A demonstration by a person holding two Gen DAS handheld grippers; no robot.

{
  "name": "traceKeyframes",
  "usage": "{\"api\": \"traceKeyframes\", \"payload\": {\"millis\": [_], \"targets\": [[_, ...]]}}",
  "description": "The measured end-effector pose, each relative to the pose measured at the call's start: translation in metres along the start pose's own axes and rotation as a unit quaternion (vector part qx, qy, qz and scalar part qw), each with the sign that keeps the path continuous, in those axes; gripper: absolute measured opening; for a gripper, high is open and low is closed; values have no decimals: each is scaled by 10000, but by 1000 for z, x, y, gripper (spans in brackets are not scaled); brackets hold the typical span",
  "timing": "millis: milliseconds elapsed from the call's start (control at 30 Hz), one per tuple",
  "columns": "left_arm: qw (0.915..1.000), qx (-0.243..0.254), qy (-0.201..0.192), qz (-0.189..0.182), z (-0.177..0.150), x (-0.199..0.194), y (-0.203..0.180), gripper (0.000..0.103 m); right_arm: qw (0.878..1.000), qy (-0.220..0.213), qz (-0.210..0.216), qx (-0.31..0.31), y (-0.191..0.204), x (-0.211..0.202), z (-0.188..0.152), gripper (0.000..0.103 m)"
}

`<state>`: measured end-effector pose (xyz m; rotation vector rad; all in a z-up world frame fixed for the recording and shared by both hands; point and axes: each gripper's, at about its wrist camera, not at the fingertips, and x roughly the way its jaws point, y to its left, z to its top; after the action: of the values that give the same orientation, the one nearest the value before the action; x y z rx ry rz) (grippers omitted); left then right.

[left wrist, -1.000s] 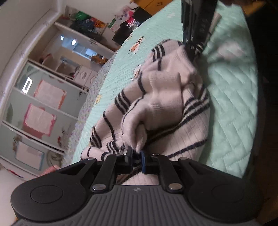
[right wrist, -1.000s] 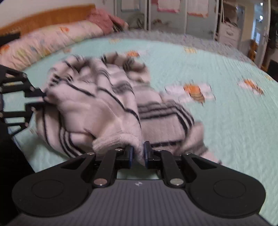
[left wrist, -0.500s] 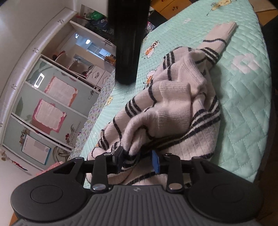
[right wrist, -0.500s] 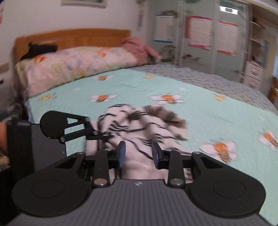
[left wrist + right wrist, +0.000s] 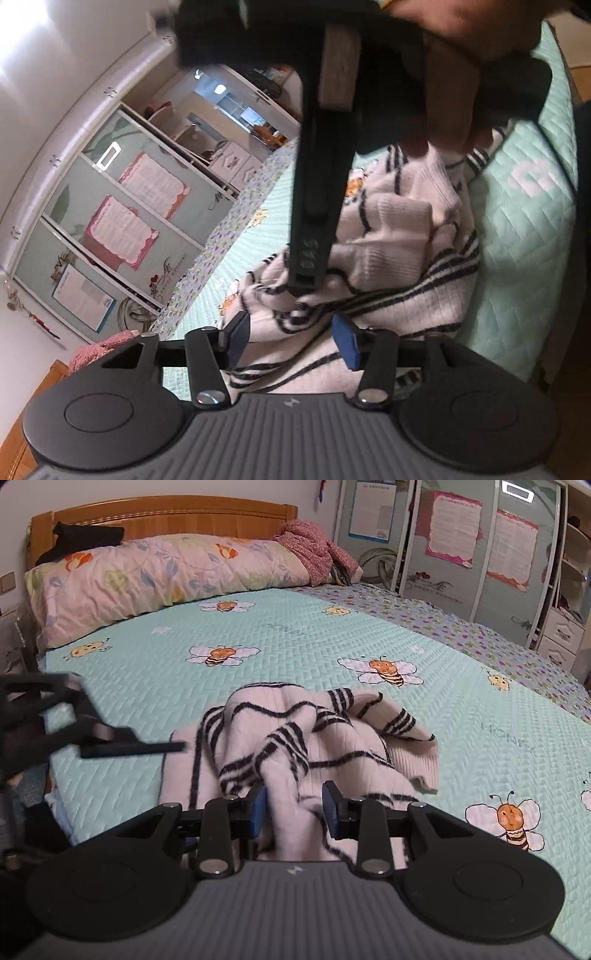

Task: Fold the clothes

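A white sweater with black stripes (image 5: 295, 734) lies crumpled on the mint bee-print quilt (image 5: 295, 635), near the bed's front edge. My right gripper (image 5: 294, 808) is open, low over the heap, with a ridge of the knit lying loose between its pads. My left gripper (image 5: 291, 341) is also open, just above the sweater (image 5: 399, 229), holding nothing. In the left wrist view the right gripper (image 5: 306, 280) crosses in front, held by a hand (image 5: 461, 74), its tip touching the cloth. The left gripper (image 5: 155, 746) shows blurred at the right wrist view's left.
A flowered pillow roll (image 5: 147, 572) lies along the wooden headboard (image 5: 166, 513), with a black garment (image 5: 85, 539) and a pink one (image 5: 314, 550) on it. Wardrobe doors (image 5: 480, 554) and drawers (image 5: 561, 631) stand beyond the bed's far side.
Both grippers were shut on the sweater a second ago; both have opened and let it go. The sweater has settled in a heap on the quilt.
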<state>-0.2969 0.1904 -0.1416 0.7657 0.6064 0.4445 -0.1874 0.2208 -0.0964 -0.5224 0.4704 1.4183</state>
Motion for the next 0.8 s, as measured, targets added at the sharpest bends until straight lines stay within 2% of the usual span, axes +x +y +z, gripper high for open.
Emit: {"api": "traceKeyframes", "payload": {"millis": [67,233,367,433,500,567,667,800], "targets": [[10000,19,-43,68,0,-4,3,58,10000,-33,58,58,2,-5,-3,7],[9990,401,-189,97,-2,-8,14,64,9996,-158,193,104,11,-19,-11,7],[9942,1024,-323,74,-2,-7,18,64,9930,-379,31,-1119,45,-49,-19,7],[9926,1151,-391,-71,2,-8,27,64,9893,-379,-22,-1412,51,-53,-24,7],[9888,1363,-438,-418,7,-9,32,64,9869,-398,-56,-1563,54,-54,-28,7],[9807,1774,-486,-667,10,-7,32,64,9852,-428,-83,-1657,56,-55,-32,7],[9635,2391,-553,-1071,11,-2,26,64,9824,-452,-112,-1809,58,-56,-34,7],[9465,2862,-638,-1347,15,8,22,66,9781,-400,-112,-2038,61,-58,-38,7]]}}
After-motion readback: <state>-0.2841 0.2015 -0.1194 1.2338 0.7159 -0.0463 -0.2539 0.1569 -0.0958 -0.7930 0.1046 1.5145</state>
